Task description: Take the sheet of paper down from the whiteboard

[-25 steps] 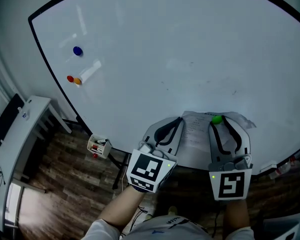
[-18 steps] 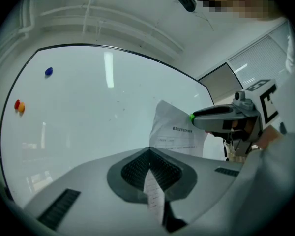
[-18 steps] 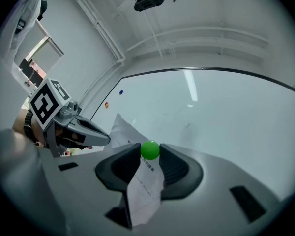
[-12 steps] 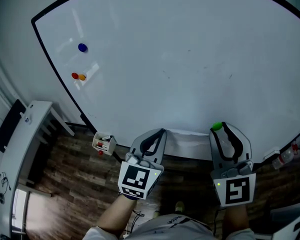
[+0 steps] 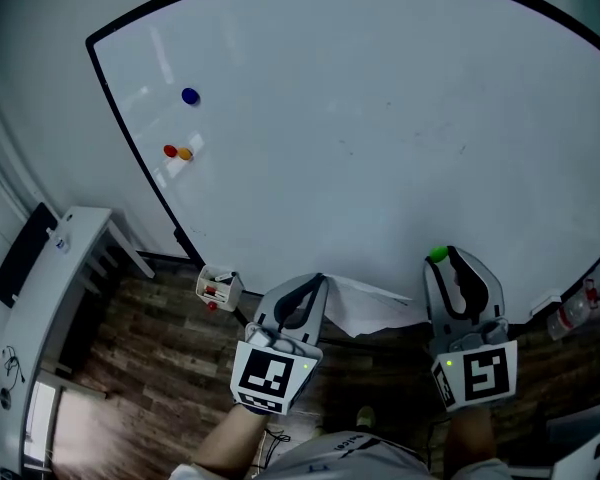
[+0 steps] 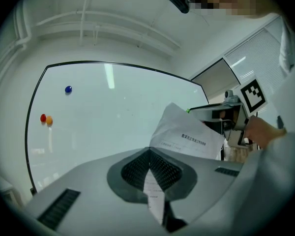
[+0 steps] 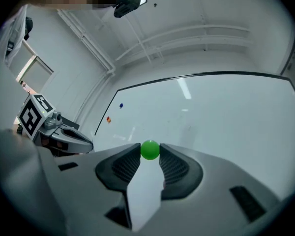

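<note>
The one sheet of paper (image 5: 372, 305) hangs off the whiteboard (image 5: 380, 118), pinched by a corner in the left tool (image 5: 315, 284), whose jaws are closed flat on it. It juts out to the right below the board's lower edge. The right tool (image 5: 450, 260) stands just beside it, its jaws held wide around one green magnet (image 5: 438, 254) clamped between the tips. Three more magnets sit well apart on the board's upper left: one blue magnet (image 5: 188, 96), with one red magnet (image 5: 170, 151) and one orange magnet (image 5: 185, 153) touching each other below it. A small marker box (image 5: 218, 288) hangs at the board's lower left corner. Under the board lies a dark wooden floor (image 5: 130, 368), and a white bench (image 5: 40, 298) stands at the left. Only the left gripper view shows printed lines on the sheet and pipes running along the ceiling (image 6: 113, 28). Only the right gripper view shows the green magnet squeezed squarely between the pads (image 7: 128, 166). The floor and the bench show in the head view alone.
</note>
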`<state>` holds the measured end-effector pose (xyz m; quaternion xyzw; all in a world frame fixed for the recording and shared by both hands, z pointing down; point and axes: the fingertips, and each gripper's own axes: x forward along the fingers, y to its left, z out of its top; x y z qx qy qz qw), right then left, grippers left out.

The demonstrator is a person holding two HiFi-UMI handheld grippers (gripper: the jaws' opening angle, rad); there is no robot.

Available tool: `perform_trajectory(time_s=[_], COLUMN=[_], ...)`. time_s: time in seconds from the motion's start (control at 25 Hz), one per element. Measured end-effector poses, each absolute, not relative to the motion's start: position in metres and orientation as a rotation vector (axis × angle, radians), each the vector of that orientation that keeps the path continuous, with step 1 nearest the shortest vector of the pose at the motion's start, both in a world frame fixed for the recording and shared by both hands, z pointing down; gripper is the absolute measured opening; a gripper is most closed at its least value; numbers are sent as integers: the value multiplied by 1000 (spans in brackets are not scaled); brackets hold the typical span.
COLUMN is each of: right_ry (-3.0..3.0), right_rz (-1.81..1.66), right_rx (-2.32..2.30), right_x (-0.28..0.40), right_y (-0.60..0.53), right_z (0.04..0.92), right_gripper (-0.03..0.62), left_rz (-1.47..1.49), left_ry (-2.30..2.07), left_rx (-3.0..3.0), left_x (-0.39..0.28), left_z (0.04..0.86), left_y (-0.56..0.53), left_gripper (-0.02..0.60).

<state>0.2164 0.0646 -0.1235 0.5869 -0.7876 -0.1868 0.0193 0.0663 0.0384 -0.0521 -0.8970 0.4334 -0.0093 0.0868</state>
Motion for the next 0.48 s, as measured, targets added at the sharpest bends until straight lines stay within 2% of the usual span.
perform_trajectory(time_s=[0.48], right_ry=[-2501], right_rz=[-498], right_rx=[1805], right_x=[214], right_y=[64], right_z=[-119], right_gripper=[127], left_rz=[8], left_ry=[1289], left_rx=[-2681], left_x=[65], left_z=[-58], left_y=[47], left_gripper=[13])
